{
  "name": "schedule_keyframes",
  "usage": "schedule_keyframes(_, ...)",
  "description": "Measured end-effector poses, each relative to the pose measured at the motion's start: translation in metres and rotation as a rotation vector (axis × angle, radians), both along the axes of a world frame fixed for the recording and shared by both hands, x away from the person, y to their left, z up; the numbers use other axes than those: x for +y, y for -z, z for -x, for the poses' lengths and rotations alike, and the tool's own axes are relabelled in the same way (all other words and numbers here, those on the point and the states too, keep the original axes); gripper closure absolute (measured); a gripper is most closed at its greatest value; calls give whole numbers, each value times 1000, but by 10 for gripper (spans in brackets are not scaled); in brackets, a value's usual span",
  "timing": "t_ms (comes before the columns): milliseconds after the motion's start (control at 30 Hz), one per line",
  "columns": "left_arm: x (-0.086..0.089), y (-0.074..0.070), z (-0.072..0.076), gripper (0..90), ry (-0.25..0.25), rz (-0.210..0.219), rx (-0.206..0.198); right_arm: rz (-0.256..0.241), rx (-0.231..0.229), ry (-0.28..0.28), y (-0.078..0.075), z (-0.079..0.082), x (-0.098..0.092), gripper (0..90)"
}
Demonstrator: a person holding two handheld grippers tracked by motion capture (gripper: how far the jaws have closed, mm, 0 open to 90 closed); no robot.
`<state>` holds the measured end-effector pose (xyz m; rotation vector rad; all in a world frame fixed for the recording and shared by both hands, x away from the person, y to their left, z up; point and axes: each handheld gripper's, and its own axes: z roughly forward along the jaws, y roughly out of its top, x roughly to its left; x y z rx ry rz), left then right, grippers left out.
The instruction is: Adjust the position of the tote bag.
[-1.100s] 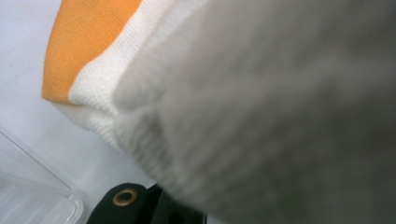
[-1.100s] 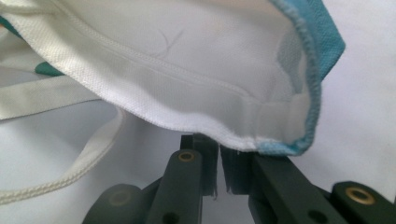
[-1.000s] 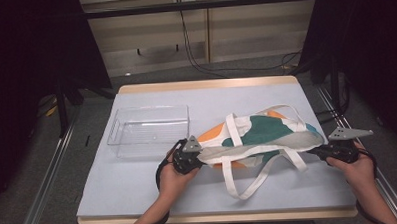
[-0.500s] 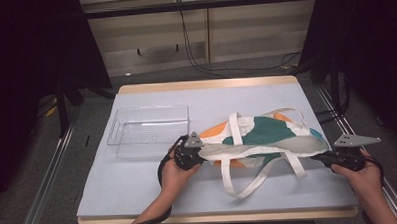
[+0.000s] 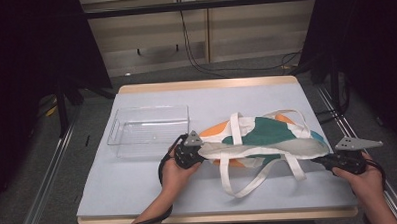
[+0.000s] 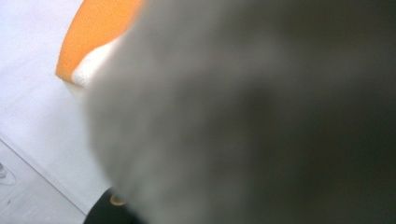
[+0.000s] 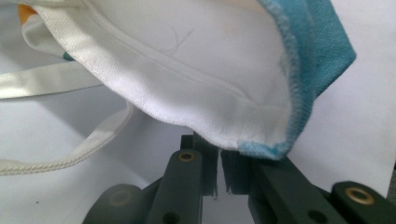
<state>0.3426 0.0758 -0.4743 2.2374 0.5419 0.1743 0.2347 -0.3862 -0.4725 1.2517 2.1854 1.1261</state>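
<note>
A tote bag (image 5: 267, 134) in orange, green, white and light blue lies across the middle of the table, its white straps (image 5: 254, 182) trailing toward the front. My left gripper (image 5: 200, 152) sits at the bag's left end, shut on its rim; blurred grey cloth of the bag (image 6: 257, 116) covers the left gripper view and hides the jaws. My right gripper (image 5: 321, 160) is at the bag's right corner. In the right gripper view the jaws (image 7: 219, 154) stand almost together, with the bag's white and blue edge (image 7: 187, 56) at their tips. The rim runs taut between both grippers.
A clear plastic bin (image 5: 149, 131) stands on the left of the pale blue table mat (image 5: 139, 184), just behind my left hand. Metal rails run along both sides of the table, and cables hang behind its far edge.
My right gripper has moved right and toward the front, drawing the bag's rim out longer and flatter. The left gripper has stayed in place.
</note>
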Motion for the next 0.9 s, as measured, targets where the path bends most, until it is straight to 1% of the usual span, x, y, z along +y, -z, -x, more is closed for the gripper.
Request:
schedule_keyframes(100, 0, 0, 0, 870, -8, 8, -1, -1, -4, 0, 0, 0, 0, 851)
schedule_keyframes(133, -1, 0, 0, 868, -7, 7, -3, -2, -1, 9, 0, 1, 0, 851)
schedule_keyframes(167, 0, 0, 0, 862, -3, -10, -8, 3, 0, 15, 0, 1, 1, 848)
schedule_keyframes(200, 0, 0, 1, 857, -7, 10, -4, 3, -7, 27, 0, 1, 1, 845)
schedule_keyframes(267, 0, 0, 1, 843, -13, 15, 3, -10, -10, 43, 1, 1, 0, 823)
schedule_keyframes(300, 1, 0, 1, 843, -13, 9, 5, -10, -10, 43, 1, 1, 0, 823)
schedule_keyframes(333, 2, 0, 1, 817, -10, 5, 12, -18, -8, 53, 1, 1, -1, 783)
schedule_keyframes(367, 3, 0, 2, 807, -14, 13, 19, -14, -7, 58, 1, 2, -1, 760)
schedule_keyframes(400, 3, 0, 2, 796, -14, 13, 19, -14, -7, 58, 1, 2, -1, 760)
schedule_keyframes(433, 4, 0, 2, 769, -14, 25, 29, -13, -10, 68, 1, 3, -1, 713)
schedule_keyframes(467, 4, 0, 2, 769, -14, 27, 35, -13, -10, 68, 1, 3, -1, 713)
schedule_keyframes(500, 4, -1, 4, 733, -13, 20, 39, -15, -10, 74, 1, 4, -1, 683)
schedule_keyframes(567, 4, 0, 4, 725, -11, 25, 39, -13, -14, 79, 0, 4, -1, 677)
schedule_keyframes(600, 4, -1, 5, 702, -8, 19, 34, -18, -14, 83, -1, 6, -1, 655)
schedule_keyframes(667, 6, -1, 6, 684, -17, 29, 47, -23, -12, 90, -2, 8, -1, 630)
schedule_keyframes(700, 6, -1, 6, 671, -14, 35, 46, -19, -10, 93, -3, 10, -2, 619)
schedule_keyframes(733, 6, -1, 6, 660, -14, 35, 46, -19, -10, 93, -3, 10, -2, 619)
schedule_keyframes(767, 7, -3, 7, 646, -14, 26, 53, -16, -10, 90, -4, 13, -2, 609)
schedule_keyframes(800, 8, -3, 8, 634, -11, 37, 55, -25, -12, 91, -4, 14, -3, 602)
schedule_keyframes(867, 8, -4, 9, 616, -15, 31, 57, -44, -7, 90, -5, 18, -4, 595)
schedule_keyframes(900, 10, -5, 10, 613, -20, 25, 61, -35, -5, 90, -5, 20, -4, 591)
